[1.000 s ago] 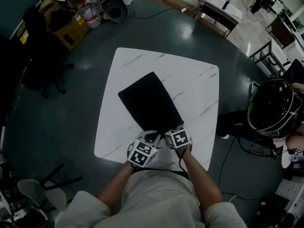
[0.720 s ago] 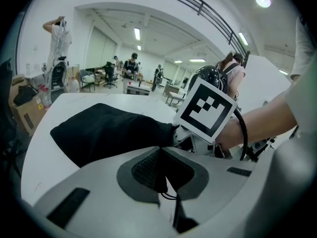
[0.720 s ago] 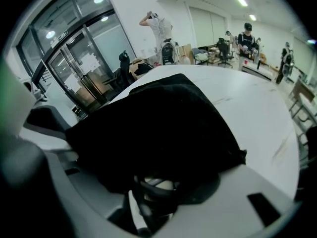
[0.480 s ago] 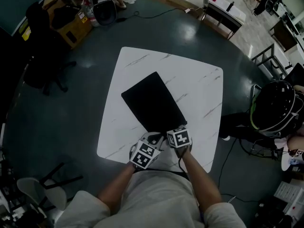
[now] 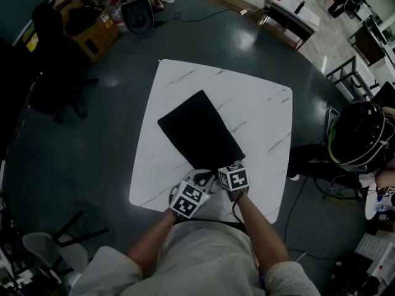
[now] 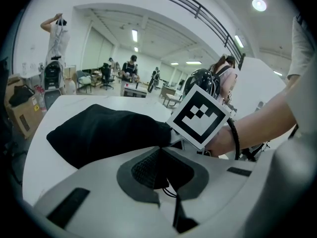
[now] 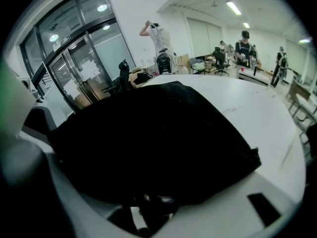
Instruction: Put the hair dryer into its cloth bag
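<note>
Right tongs [image 5: 228, 170], slightly shifted, around cloth bag's [image 5: 197, 128] near end.

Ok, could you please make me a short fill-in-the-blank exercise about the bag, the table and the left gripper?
1. The bag is ___ in colour.
2. It lies on a ___ table with grey veins.
3. The jaws of the left gripper are not open but ___.
Missing words: black; white; shut.
</note>
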Demonstrator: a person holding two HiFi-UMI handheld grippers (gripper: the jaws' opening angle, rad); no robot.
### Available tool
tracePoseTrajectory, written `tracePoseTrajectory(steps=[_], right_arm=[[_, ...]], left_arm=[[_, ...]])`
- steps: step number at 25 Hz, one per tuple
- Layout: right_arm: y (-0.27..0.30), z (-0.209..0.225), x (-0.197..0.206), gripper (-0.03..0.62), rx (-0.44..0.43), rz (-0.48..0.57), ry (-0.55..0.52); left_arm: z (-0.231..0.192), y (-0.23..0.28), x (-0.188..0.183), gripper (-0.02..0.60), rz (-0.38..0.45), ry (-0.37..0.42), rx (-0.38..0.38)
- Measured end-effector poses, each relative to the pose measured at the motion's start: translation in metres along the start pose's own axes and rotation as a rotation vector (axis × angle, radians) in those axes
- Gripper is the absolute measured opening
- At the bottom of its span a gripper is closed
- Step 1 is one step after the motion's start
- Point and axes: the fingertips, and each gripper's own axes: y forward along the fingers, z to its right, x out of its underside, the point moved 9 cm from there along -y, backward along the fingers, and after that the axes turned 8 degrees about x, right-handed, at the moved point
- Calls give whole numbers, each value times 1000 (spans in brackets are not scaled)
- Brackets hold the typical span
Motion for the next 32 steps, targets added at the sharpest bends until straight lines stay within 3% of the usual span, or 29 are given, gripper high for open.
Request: tracePoseTrajectory(steps=[11,23,32], right_arm=[[18,-3,2,232,-9,43,10],[23,2,0,248,-56,55,45],[-2,11,18,290,-76,119,-6]], left_arm=[[-10,-3,10,16,-9,-6,-7],[-7,5,20,16,-1,-56,-96],[-4,10,20,15,-1,-70,-161]])
